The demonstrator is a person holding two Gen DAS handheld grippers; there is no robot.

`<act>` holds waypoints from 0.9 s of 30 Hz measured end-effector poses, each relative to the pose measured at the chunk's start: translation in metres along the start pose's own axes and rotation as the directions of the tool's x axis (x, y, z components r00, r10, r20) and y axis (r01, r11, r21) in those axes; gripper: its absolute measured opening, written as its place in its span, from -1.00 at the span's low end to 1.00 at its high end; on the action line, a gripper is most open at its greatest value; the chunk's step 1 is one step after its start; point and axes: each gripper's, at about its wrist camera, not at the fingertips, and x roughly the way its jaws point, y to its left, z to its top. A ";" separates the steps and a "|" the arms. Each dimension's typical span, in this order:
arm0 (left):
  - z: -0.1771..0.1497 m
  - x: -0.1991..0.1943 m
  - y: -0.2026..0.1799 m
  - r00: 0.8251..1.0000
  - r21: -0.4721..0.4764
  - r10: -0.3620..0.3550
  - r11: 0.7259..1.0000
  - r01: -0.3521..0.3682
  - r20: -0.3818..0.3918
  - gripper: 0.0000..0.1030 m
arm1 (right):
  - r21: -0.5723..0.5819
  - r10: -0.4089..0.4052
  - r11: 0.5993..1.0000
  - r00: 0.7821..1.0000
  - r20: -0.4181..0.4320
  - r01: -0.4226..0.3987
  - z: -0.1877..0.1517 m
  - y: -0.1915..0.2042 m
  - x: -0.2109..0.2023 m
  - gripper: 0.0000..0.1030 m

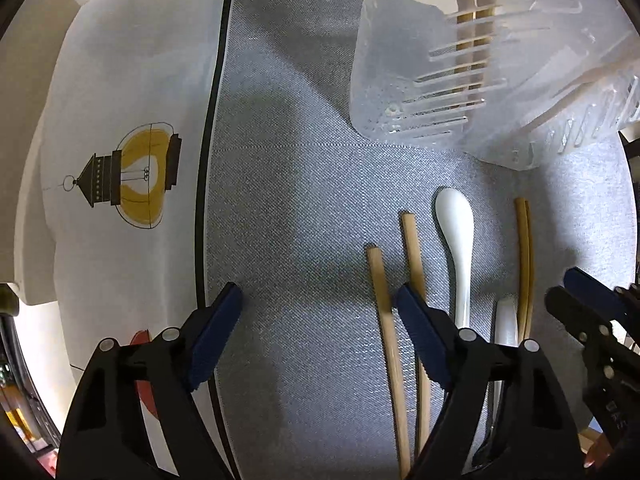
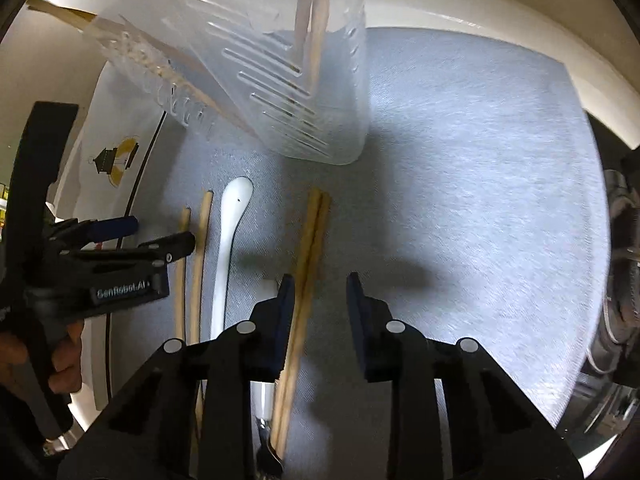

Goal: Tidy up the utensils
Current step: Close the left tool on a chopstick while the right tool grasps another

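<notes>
On the grey mat [image 1: 304,200] lie two single wooden chopsticks [image 1: 378,280], a white spoon [image 1: 456,220], a white-handled fork [image 1: 506,320] and a darker chopstick pair [image 1: 524,248]. My left gripper [image 1: 320,320] is open and points down, with one single chopstick just inside its right finger. In the right wrist view my right gripper [image 2: 320,304] is open above the chopstick pair [image 2: 310,248], which runs along its left pad with a gap to the other pad. A clear slotted utensil holder [image 2: 304,92] with chopsticks in it stands behind. The left gripper [image 2: 160,234] hovers over the single chopsticks [image 2: 202,240].
A white cloth with a lantern print [image 1: 120,176] lies left of the mat's dark border. The spoon [image 2: 232,220] and fork [image 2: 262,400] lie between the two grippers. A shiny metal object [image 2: 616,280] sits at the mat's right edge. A hand [image 2: 60,360] holds the left gripper.
</notes>
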 end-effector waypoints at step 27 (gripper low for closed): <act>0.005 -0.008 -0.014 1.000 0.026 0.004 1.000 -0.003 -0.007 0.12 | -0.103 -0.121 0.987 0.993 0.016 0.122 0.004 0.041 0.029 -0.83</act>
